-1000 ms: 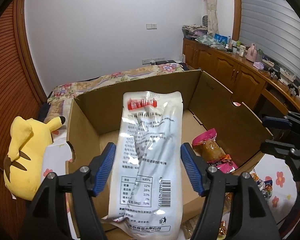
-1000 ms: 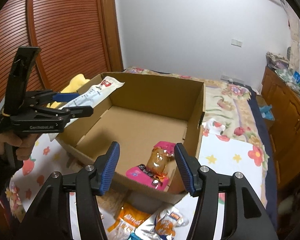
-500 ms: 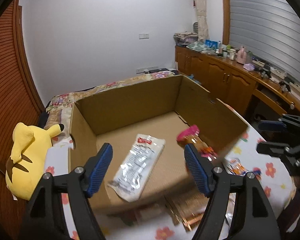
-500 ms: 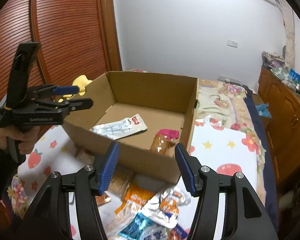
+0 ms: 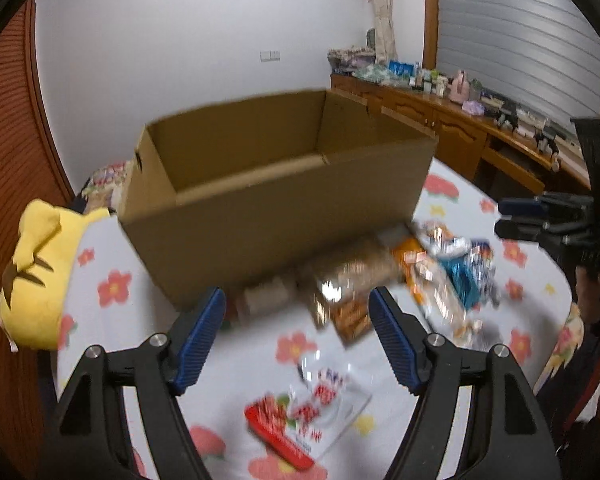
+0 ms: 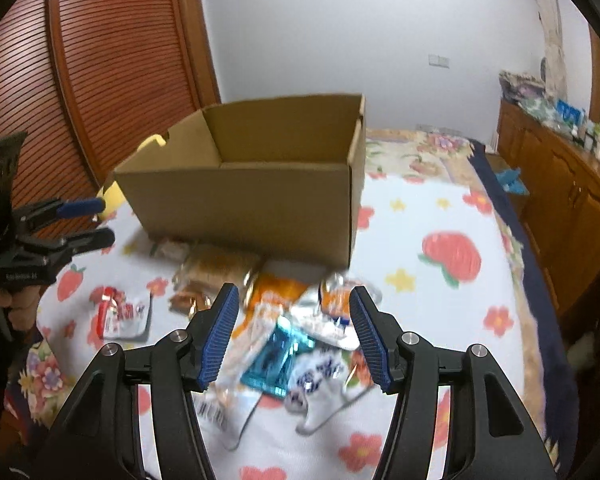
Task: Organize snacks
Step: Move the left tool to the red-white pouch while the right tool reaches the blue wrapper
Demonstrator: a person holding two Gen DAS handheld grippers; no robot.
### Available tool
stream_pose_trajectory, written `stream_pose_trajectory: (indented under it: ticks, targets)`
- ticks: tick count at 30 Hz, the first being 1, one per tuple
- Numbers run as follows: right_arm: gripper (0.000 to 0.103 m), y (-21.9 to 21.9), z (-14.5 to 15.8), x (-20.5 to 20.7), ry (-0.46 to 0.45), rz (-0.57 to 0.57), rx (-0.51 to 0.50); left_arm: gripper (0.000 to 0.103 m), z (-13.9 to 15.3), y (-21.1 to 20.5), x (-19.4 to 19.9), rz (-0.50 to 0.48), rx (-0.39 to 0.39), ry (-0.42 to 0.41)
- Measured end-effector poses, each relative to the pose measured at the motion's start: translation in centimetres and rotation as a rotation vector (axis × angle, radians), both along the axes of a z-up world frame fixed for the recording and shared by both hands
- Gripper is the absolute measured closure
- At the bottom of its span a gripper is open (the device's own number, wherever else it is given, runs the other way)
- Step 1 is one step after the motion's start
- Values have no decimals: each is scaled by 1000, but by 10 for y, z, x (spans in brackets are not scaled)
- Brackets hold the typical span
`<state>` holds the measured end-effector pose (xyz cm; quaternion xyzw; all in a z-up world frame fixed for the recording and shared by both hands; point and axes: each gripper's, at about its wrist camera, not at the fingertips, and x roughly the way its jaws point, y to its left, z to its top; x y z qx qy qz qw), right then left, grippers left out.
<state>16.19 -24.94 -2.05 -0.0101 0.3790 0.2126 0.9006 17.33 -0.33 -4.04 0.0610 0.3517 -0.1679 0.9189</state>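
An open cardboard box (image 5: 268, 216) (image 6: 244, 204) stands on the flowered bedsheet; its inside is hidden from both views. In front of it lies a blurred heap of snack packets (image 5: 432, 268) (image 6: 284, 336), among them a brown packet (image 5: 352, 280), an orange one (image 6: 280, 286) and a blue one (image 6: 278, 354). A red-and-white packet (image 5: 304, 412) (image 6: 122, 312) lies apart, nearer me. My left gripper (image 5: 294, 340) (image 6: 86, 220) is open and empty above the sheet. My right gripper (image 6: 294, 338) (image 5: 512, 218) hangs open and empty over the heap.
A yellow plush toy (image 5: 40, 272) sits left of the box. A wooden sideboard (image 5: 460, 128) (image 6: 560, 184) crowded with small items runs along the right wall. A slatted wooden door (image 6: 100, 72) stands at the left. A hand (image 6: 8, 304) holds the left gripper.
The white pouch left my left gripper and dropped into the box. Both grippers pulled back and sank, so the box now looks farther and the packet heap has come under them.
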Motion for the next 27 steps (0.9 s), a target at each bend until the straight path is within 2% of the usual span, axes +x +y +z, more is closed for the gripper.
stream_pose_trajectory:
  ticks: [2, 7, 12, 19, 27]
  targets:
    - [44, 0, -7, -5, 12, 4, 1, 28, -13, 2, -5, 4, 7, 19]
    - [53, 8, -22, -8, 41, 24, -2, 28, -37, 7, -15, 8, 0, 54]
    - [57, 18, -40, -4, 78, 31, -14, 28, -52, 11, -23, 3, 4, 69]
    - [69, 16, -62, 6, 132, 6, -6, 28, -62, 16, -25, -9, -3, 87]
    - [71, 17, -69, 11, 145, -15, 15, 28, -68, 8, -21, -34, 7, 109]
